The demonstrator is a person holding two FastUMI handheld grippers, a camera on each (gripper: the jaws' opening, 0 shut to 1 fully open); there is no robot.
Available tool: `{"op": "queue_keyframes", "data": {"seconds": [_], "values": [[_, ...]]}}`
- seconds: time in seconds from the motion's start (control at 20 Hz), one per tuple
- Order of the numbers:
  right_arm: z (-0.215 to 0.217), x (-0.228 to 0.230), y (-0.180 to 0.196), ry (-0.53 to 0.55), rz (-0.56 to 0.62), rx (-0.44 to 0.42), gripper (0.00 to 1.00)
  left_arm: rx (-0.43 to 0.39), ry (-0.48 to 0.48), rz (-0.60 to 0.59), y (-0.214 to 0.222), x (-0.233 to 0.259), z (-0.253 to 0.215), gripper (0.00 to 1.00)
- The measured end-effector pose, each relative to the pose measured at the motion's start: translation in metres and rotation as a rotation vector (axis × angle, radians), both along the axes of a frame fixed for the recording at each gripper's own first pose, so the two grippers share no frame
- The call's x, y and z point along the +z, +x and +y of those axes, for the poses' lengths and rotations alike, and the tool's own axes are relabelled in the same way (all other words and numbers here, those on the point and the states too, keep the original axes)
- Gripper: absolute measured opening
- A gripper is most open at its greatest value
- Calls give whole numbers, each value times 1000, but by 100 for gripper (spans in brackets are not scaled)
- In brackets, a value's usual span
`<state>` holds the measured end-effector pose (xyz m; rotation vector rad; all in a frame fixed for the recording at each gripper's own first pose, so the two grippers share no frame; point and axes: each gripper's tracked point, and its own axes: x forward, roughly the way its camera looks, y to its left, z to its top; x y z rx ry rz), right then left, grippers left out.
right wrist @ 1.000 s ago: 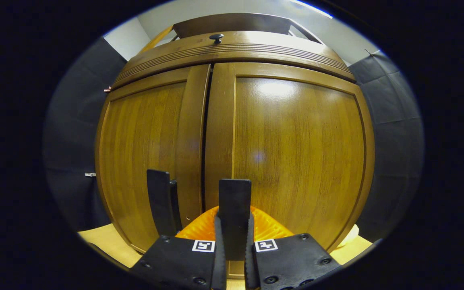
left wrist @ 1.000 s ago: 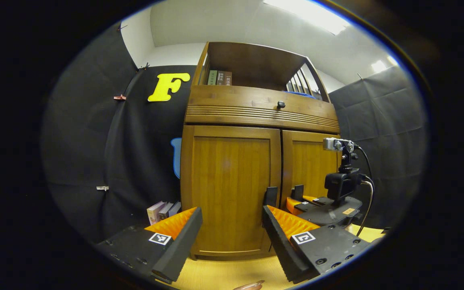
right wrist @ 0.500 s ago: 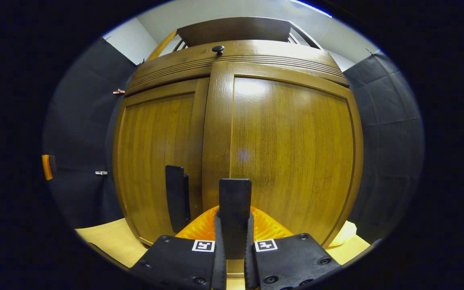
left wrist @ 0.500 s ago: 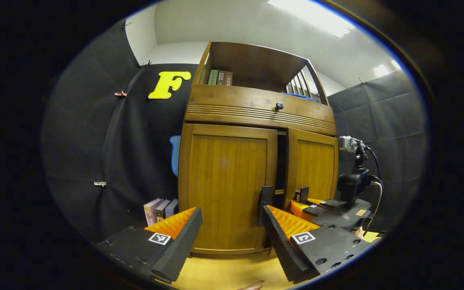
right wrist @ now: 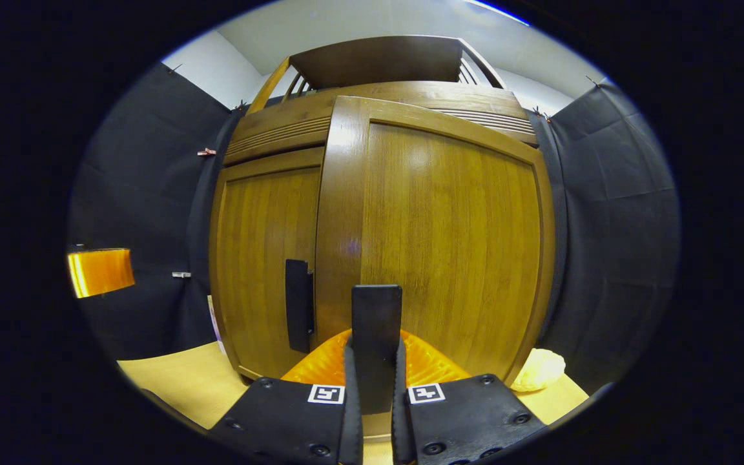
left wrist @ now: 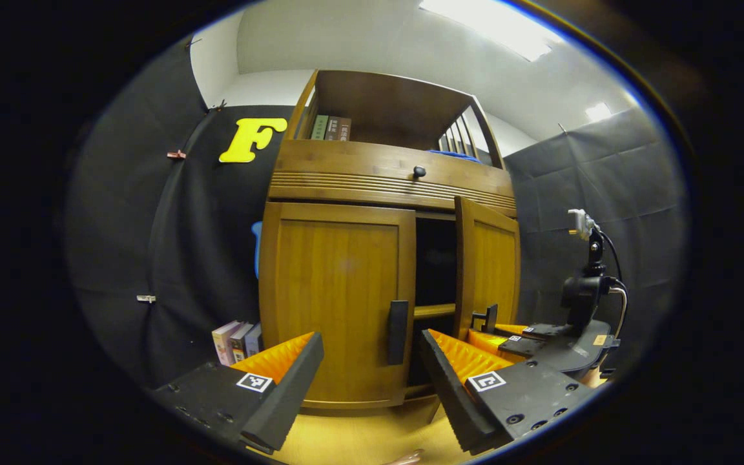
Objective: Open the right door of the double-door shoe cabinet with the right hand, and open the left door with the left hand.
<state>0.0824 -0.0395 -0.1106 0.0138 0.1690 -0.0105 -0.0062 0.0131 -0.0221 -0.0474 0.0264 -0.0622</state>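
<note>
Here, the right gripper clamps the right door's handle, swinging the right door outward; next, the wide-open left gripper must reach the left door's handle.

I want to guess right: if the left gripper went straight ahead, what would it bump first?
Most likely the left door of the shoe cabinet, near its dark handle. The left gripper points there with open jaws; depth is uncertain.
</note>
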Motion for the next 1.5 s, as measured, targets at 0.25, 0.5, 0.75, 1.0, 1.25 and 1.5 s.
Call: {"op": "queue_keyframes", "data": {"seconds": [0.25,0.5,0.75,1.0,1.25,1.5], "values": [[-12,8,-30,1,8,17,17,-23,-10,-13,1,0,-18,94],[-29,16,-56,1,17,16,17,-51,-19,-25,3,3,-37,94],[-53,24,-83,1,19,-11,20,-100,-10,-37,3,6,-64,94],[-80,29,-105,-5,15,-61,20,-155,1,-46,2,8,-93,92],[-105,33,-121,-18,13,-119,20,-195,-6,-48,5,7,-117,92],[-137,34,-135,-73,13,-181,19,-208,6,-43,12,3,-138,94]]}}
